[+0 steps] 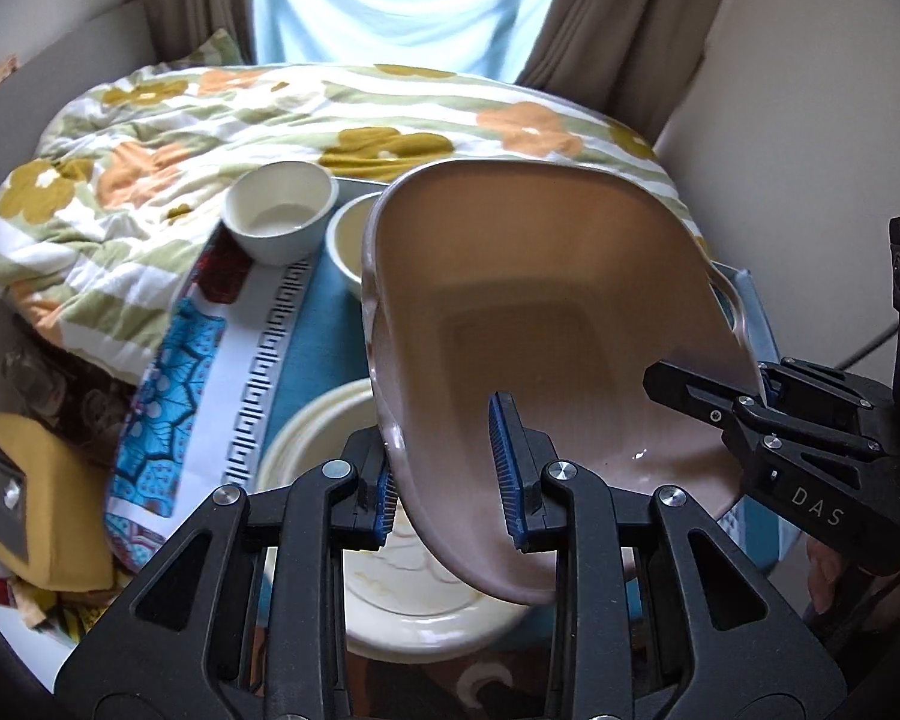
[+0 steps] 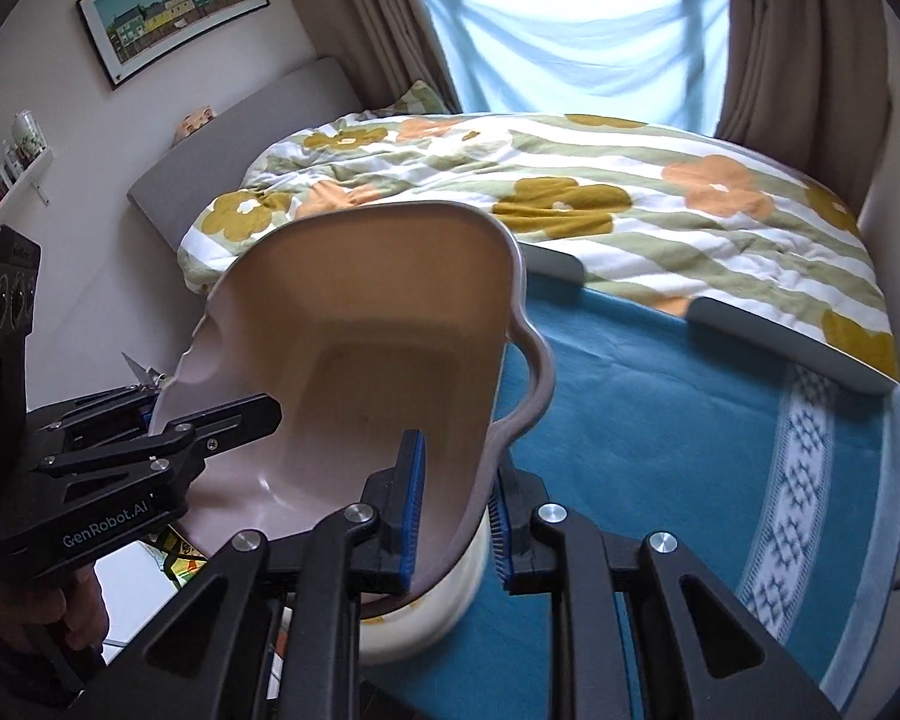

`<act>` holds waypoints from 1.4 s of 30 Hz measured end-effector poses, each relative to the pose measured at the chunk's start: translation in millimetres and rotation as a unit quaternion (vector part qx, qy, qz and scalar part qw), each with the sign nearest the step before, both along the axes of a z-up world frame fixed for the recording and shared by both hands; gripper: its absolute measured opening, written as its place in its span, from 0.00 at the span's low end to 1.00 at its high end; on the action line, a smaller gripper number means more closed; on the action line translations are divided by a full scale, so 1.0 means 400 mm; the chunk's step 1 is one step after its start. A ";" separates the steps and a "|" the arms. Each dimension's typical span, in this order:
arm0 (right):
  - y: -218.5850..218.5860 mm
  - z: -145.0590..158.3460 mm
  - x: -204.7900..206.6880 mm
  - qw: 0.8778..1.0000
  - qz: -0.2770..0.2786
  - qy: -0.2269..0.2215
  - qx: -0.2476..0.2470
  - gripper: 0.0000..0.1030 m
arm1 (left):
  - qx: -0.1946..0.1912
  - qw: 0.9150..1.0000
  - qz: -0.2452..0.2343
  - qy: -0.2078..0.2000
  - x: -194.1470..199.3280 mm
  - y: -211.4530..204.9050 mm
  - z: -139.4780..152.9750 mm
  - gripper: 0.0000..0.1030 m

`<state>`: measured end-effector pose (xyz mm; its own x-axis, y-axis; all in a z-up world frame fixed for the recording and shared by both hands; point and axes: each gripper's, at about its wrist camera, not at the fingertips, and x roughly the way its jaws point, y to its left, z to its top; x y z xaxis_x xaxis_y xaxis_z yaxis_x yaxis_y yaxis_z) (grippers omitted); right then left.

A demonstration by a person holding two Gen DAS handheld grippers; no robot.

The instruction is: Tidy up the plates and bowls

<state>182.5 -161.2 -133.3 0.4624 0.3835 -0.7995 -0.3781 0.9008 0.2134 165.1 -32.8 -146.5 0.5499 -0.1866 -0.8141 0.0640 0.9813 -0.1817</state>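
Left wrist view has my left tool (image 1: 450,483) clamped on the near rim of the big pinkish-brown dish (image 1: 546,312), one blue pad inside, one outside. That dish is up in the air and tilted, hanging over a cream plate (image 1: 426,618) on the blue cloth (image 1: 318,324). My right tool (image 2: 453,513) pinches the opposite wall of the dish near its loop handle, so both tools are closed on the same piece. From the right wrist side I can see the dish (image 2: 354,324) sitting just above something cream, can't tell which piece. Behind the dish, two small cream bowls (image 1: 279,210) sit side by side; I can't tell if they touch. Past those is the bed with the flowery duvet (image 1: 210,114), then the curtains (image 2: 792,42).
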 end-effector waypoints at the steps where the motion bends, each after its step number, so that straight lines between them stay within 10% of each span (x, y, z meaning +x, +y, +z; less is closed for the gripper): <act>1: -0.036 0.005 -0.021 1.000 -0.013 -0.002 -0.003 0.18 | -0.003 1.000 -0.011 0.000 -0.010 -0.037 0.000 0.24; 18: -0.448 -0.124 -0.169 0.986 -0.157 0.045 -0.026 0.18 | -0.020 0.987 -0.149 0.053 -0.056 -0.486 -0.182 0.24; 42: -0.532 -0.274 -0.183 0.979 -0.181 0.089 0.017 0.18 | 0.027 0.982 -0.161 0.094 -0.016 -0.550 -0.332 0.24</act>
